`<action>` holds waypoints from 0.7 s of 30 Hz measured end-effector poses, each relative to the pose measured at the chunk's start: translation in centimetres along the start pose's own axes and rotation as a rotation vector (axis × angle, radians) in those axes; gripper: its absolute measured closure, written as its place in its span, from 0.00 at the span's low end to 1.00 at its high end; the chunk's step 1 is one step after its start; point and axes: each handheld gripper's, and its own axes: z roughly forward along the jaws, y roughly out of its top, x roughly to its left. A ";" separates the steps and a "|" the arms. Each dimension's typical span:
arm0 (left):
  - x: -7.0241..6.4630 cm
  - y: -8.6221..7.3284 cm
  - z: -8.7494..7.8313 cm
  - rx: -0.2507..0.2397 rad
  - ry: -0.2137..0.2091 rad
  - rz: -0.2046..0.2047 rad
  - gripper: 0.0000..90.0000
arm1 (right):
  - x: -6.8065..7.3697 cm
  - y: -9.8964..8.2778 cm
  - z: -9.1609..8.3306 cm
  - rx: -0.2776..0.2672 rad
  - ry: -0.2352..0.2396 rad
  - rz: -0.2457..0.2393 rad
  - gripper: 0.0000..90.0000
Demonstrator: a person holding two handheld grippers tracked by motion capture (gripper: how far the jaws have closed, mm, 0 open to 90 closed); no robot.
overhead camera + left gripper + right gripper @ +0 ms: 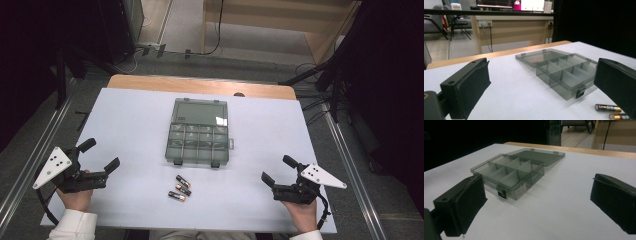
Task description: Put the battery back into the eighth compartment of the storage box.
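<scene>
Both grippers (99, 155) (276, 170) resting near worktop (130, 120) edge, jaws released, empty; approaching batteries (180, 188) at 6 o'clock of open box (197, 145), grasping one crosswise.

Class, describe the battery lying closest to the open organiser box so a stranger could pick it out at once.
Start at the white table and find the open grey organiser box at its middle. Just in front of the box lie three batteries in a short diagonal row. The one you want, the nearest battery, is the row's top end, closest to the box's front latches.

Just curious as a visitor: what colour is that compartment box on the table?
The compartment box is see-through smoky grey, clearest in the right gripper view.
</scene>
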 end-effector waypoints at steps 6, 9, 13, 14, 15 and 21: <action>-0.1 0.1 0.1 0.003 -0.014 -0.006 0.00 | 0.1 0.0 0.0 0.009 -0.003 -0.011 0.00; -0.2 0.1 0.2 0.008 -0.022 -0.006 0.00 | 0.2 0.0 0.2 0.020 0.000 -0.019 0.00; -0.2 0.1 0.3 0.020 -0.025 -0.004 0.00 | 0.3 0.0 0.3 0.031 -0.002 -0.025 0.00; -0.2 0.1 0.3 0.021 -0.025 -0.006 0.00 | 0.4 0.0 0.4 0.032 -0.006 -0.023 0.00; -0.2 0.1 0.3 0.022 -0.025 -0.006 0.00 | 0.4 0.0 0.4 0.035 -0.009 -0.023 0.00; -0.2 0.1 0.3 0.028 -0.029 -0.010 0.00 | 0.9 0.3 1.2 0.070 0.000 -0.027 0.00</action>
